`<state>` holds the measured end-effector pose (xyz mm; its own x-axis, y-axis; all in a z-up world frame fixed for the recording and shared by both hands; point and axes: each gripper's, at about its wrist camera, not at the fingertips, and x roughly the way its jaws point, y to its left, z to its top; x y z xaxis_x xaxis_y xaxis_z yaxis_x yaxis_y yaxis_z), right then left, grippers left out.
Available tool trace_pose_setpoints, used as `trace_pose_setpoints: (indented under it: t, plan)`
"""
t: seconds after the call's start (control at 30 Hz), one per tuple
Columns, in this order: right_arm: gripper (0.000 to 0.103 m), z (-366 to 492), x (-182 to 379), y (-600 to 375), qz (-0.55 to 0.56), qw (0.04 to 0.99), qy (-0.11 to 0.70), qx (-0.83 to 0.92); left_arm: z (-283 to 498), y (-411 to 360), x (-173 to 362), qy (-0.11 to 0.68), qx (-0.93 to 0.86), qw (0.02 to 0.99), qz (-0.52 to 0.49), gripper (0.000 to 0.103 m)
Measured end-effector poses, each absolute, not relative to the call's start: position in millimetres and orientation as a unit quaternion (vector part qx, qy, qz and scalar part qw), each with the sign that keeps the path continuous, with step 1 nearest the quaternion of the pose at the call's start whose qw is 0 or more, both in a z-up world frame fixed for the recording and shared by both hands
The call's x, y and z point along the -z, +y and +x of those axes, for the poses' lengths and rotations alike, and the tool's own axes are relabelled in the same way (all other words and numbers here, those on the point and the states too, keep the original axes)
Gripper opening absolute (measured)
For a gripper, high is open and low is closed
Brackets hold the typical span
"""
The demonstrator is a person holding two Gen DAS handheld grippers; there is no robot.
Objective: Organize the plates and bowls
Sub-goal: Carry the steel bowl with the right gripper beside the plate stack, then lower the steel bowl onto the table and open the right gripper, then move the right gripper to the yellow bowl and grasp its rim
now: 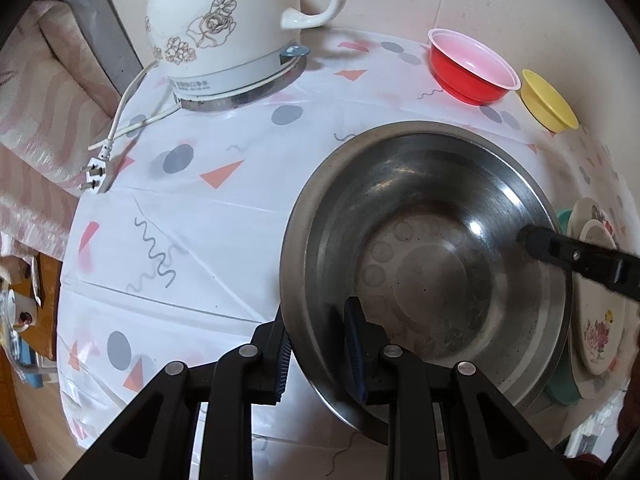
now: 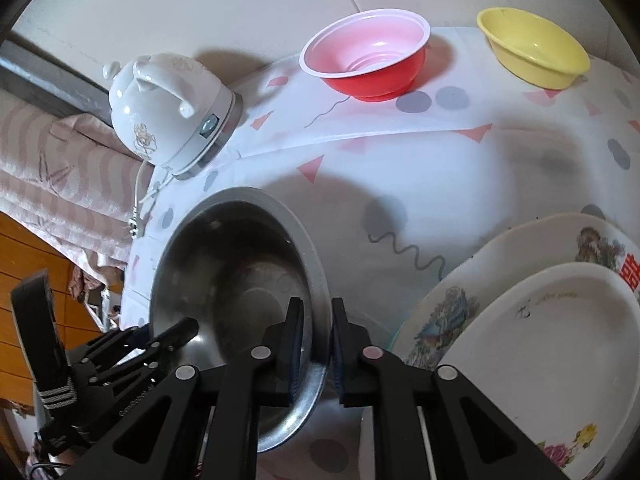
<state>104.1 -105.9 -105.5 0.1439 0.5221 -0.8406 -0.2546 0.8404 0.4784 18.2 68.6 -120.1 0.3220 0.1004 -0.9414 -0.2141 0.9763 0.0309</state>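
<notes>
The steel bowl [image 1: 424, 264] sits on the worktop [image 1: 224, 208], which is covered in a patterned plastic cloth, just beside a stack of flowered plates [image 2: 532, 344] that lies at one edge. Both tools grip its rim from opposite sides. The left tool [image 1: 320, 344] pinches the rim with one finger [image 1: 276, 356] outside the wall and the other inside. The right tool [image 2: 318, 344] likewise pinches the rim on the side toward the plates, its pads nearly pressed together on the thin metal. Well apart, toward the far edge by the wall, stand a red bowl [image 2: 370, 58] and a yellow bowl [image 2: 532, 50] side by side. A white electric kettle [image 1: 224, 28] stands at another far corner, its unplugged cord [image 1: 120, 120] trailing across the cloth.
</notes>
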Motion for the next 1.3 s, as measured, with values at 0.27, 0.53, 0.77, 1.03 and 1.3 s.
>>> trace_pose_setpoints:
  t: [0.27,0.53,0.77,1.03,1.3]
  plan:
    - [0.018,113,92,-121,0.138,0.752,0.590,-0.257,20,78,107,0.567,-0.098,0.816,-0.047,0.049]
    - [0.022,123,84,-148,0.169,0.762,0.578,-0.239,31,81,87,0.551,-0.102,0.826,-0.063,0.062]
    - [0.025,137,77,-180,0.191,0.776,0.562,-0.214,57,62,71,0.538,-0.085,0.836,-0.063,0.074]
    - [0.030,159,74,-238,0.222,0.795,0.542,-0.161,90,23,62,0.540,-0.055,0.839,-0.049,0.081]
    - [0.031,207,78,-302,0.249,0.814,0.519,-0.078,121,-14,64,0.550,-0.038,0.834,-0.030,0.081]
